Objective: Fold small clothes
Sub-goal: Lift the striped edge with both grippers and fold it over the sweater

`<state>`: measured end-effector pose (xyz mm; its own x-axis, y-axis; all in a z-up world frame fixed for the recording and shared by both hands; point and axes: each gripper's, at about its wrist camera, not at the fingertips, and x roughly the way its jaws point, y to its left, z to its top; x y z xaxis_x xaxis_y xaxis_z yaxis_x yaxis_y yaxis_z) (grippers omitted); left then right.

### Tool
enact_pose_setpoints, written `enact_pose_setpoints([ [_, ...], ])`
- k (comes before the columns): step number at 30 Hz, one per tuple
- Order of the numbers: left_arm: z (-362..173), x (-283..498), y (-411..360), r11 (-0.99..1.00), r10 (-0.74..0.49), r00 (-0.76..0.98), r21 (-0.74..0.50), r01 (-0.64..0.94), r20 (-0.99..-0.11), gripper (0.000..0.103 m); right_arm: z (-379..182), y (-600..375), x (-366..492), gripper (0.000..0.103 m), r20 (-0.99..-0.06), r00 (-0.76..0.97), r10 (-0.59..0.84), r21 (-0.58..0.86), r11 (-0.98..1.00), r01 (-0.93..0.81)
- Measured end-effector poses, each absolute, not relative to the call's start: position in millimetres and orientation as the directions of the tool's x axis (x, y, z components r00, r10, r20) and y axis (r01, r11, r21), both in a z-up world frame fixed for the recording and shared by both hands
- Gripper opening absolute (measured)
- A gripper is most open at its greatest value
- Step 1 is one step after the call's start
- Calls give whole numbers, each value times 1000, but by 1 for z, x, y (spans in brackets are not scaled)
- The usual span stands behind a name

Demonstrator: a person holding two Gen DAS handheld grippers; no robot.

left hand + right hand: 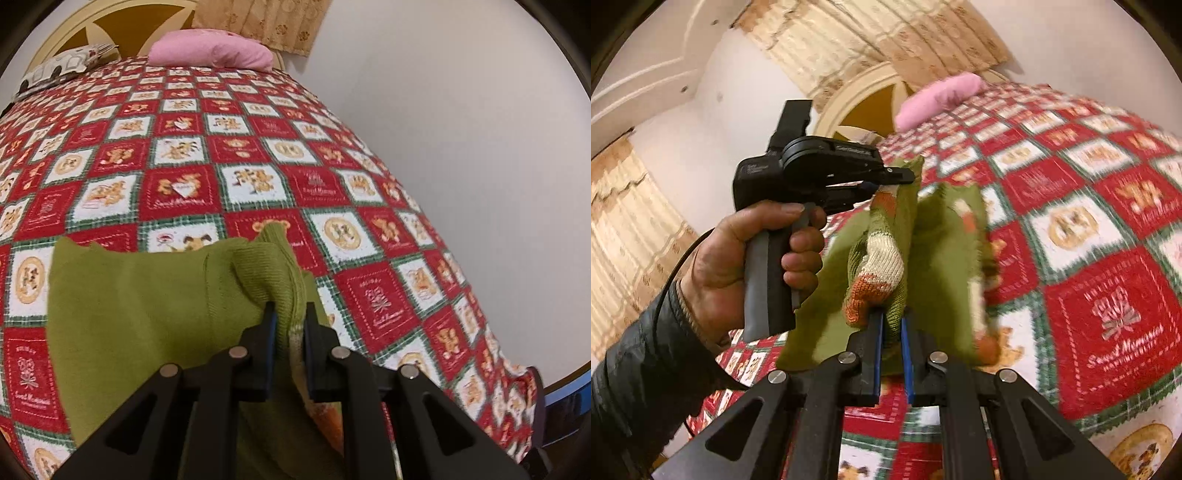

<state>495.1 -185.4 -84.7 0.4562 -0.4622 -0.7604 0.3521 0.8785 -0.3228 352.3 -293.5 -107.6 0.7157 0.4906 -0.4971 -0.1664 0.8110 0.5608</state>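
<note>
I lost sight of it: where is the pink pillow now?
The pink pillow lies at the far end of the red checked bedspread, against the cream headboard, top centre in both views.

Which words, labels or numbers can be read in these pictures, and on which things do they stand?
"Sweet Moments": white script on a red square of the bedspread; partly blurred, so this reading is likely, not certain.
Small print above and below that script: too blurred to read.
Same script on a red square in the left wrist view: too small to read.
Pale lettering on the left gripper body: unreadable.
Green sweater: no text visible.
</note>
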Motion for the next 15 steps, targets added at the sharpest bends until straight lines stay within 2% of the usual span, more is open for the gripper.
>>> enact_pose_setpoints([
  [2,-87,493,-187,879,-464,447,-334,342,-765,23,-112,-299,353,8,-497,712,496,586,797,-146],
  [6,-73,472,-174,857,-505,476,-351,378,-720,29,-112,-302,350,8,-516,717,469,567,814,-125],
  [8,-65,454,-163,866,-485,521,-301,400,-702,49,-116,-308,346,9,-534,721,442,562,823,-88],
  [10,-62,430,-142,886,-440,577,-229,402,-688,59,-117,-319,340,9,-536,733,419,568,821,-53],
  [13,-66,403,-117,911,-376,635,-144,387,-675,60,-107,-332,325,9,-525,784,331,533,846,-1],
  [14,-71,391,-105,919,-357,654,-125,375,-667,65,-99,-334,322,10,-506,803,315,520,854,-7],
  [15,-75,387,-99,927,-336,669,-109,358,-663,68,-93,-333,322,20,-499,807,316,515,857,-17],
])
